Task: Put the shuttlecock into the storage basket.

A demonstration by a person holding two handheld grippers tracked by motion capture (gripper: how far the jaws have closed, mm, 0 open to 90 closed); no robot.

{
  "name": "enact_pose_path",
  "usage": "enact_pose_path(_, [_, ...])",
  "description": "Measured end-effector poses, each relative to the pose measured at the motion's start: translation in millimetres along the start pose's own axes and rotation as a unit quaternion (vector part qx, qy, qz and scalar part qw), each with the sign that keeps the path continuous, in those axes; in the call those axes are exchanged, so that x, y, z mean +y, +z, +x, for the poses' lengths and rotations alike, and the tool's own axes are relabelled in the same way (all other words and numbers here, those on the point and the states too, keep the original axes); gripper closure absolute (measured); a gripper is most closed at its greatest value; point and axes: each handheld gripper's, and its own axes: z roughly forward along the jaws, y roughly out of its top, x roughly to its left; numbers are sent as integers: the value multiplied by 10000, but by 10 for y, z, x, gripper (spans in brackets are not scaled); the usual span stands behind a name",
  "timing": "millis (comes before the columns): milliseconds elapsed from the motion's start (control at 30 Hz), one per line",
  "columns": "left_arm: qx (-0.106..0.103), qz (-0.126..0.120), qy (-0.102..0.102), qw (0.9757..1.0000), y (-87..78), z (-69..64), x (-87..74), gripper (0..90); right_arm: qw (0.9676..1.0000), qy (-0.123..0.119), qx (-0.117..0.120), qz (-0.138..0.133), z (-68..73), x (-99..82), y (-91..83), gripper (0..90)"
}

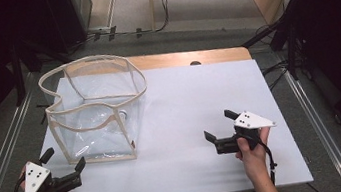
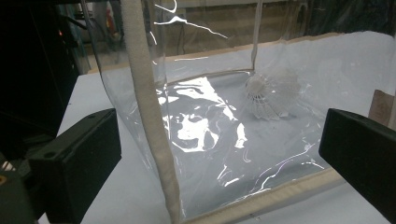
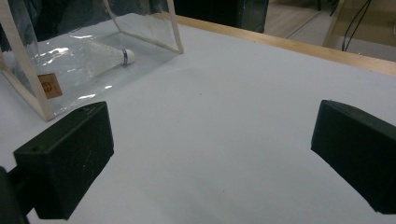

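Shuttlecock (image 2: 267,95) is seen lying on its side on the floor of the clear bag (image 1: 94,109), toward the bag's far side in the high view, w/ its feather skirt spread and its cork end (image 3: 128,56) marked by a dark band. Bag is stood upright on the white table (image 1: 192,118), mouth open upward, cream trim (image 2: 147,116) run along its edges & rim; rim is bent wavy, not square. A small brown label (image 3: 48,85) is fixed at the bag's lower corner nearest the right gripper.

Left gripper (image 1: 63,162) is held just beside the bag's near-left corner, apart from it as far as can be told; its jaws are spread wide, nothing between them. In the left gripper view the bag's trimmed corner edge is framed between the two black jaws, shuttlecock visible through the plastic behind it.

Right gripper (image 1: 219,126) is held well apart from the bag, to its right, over bare table; jaws likewise spread wide & empty, pointed back toward the bag. In the right gripper view the bag & shuttlecock are seen at upper left, beyond the jaws. A wooden strip (image 1: 193,57) is shown along the table edge behind the bag.
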Motion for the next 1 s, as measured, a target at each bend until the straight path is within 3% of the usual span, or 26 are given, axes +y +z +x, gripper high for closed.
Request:
enact_pose_path(533, [3, -1, -1, 10000, 0, -2, -1, 0, 9995, 64, -263, 148, -228, -261, -241, 0])
enact_pose_path(733, [0, -10, -5, 10000, -1, -1, -2, 0, 9989, 259, -359, 145, -340, -329, -314, 0])
enact_pose_path(1000, [0, -8, 4, 10000, -1, 0, -2, 0, 9982, 318, -489, 122, -446, -384, -393, 0])
